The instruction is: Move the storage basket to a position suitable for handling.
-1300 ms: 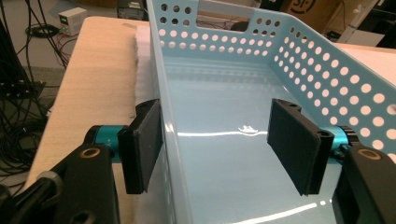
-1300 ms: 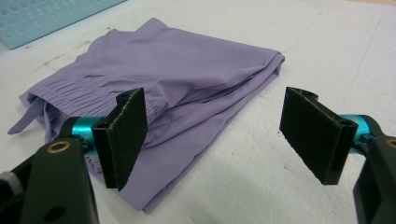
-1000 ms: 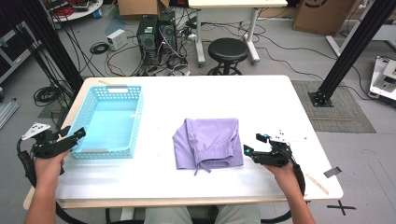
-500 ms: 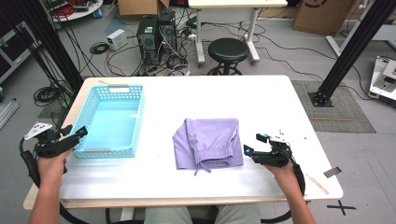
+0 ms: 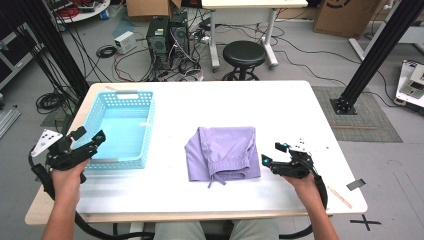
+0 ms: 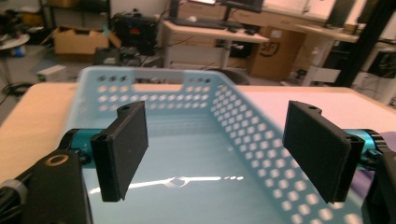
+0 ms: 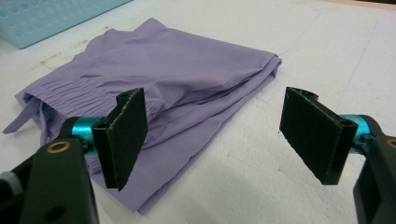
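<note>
High view first, from the left: the left gripper is held by a hand off the near-left edge of the white table, its tips at the near-left corner of the light blue basket. Its jaws have just been opening and stand wide, with nothing between them. In the left gripper view the same left gripper looks along the length of the basket, whose perforated walls and shiny floor lie below and beyond the two black pads; the pads touch neither wall.

The basket sits on the left part of the table, reaching toward the far edge, with a handle slot in its far wall.

Right of it, near the middle of the table and toward the near edge, lie the purple shorts, folded flat, the gathered waistband and a loose drawstring on the near side. They are well apart from the basket.

Just to the right of the shorts, the right gripper points left at their near-right corner. In the right gripper view the right gripper stands wide, nothing between its jaws; the shorts lie just beyond the left pad, and bare table shows under the right one. A corner of the basket shows at the far left.
</note>
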